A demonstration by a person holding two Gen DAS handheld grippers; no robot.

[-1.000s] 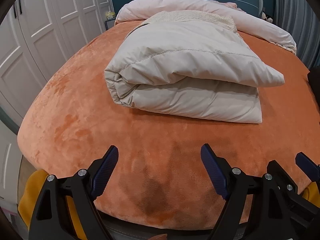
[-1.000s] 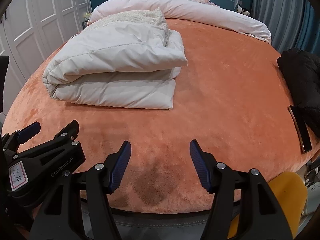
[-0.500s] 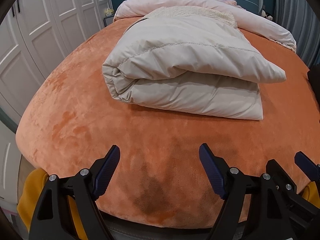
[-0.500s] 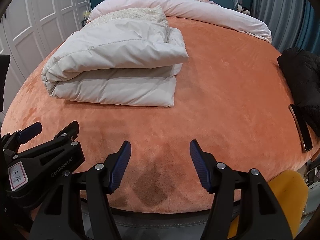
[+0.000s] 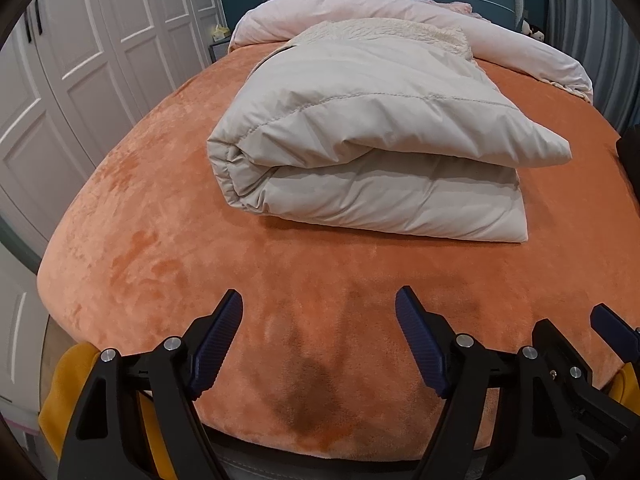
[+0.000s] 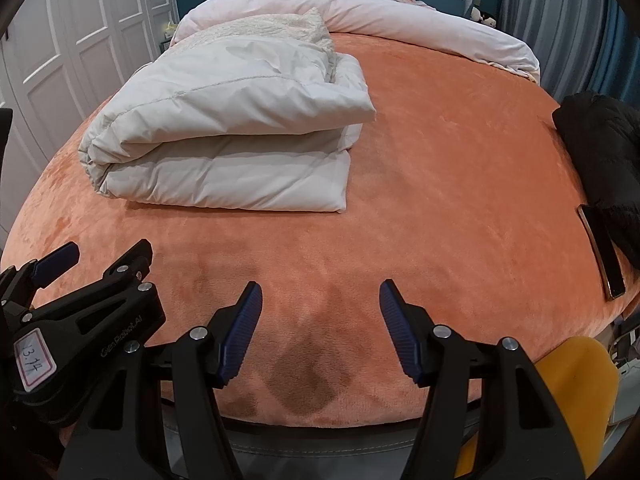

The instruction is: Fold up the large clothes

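- The cream padded coat (image 5: 372, 148) is lying folded into a thick bundle on the orange bed (image 5: 160, 240), towards its far left part, with the fleecy lining showing at the far end.
- The left gripper (image 5: 319, 338) is hovering over the near edge of the bed, well apart from the coat; its fingers (image 5: 218, 340) have just been closing a little, with nothing between them, and they are standing released.
- The right gripper (image 6: 321, 330) is hanging just beside it, fingers (image 6: 400, 330) parted and empty, also clear of the garment.
- Compared with a second ago, the bundle is sitting in the same place and shape; neither hand is shifting.
- Judgement: the folding of this garment is looking complete, and both tools are standing off from it.
- A black garment (image 6: 596, 152) is lying at the right edge of the bed beside a phone (image 6: 600, 256); it is looking like the next candidate.
- A pink duvet (image 6: 400, 20) is heaped along the headboard end.
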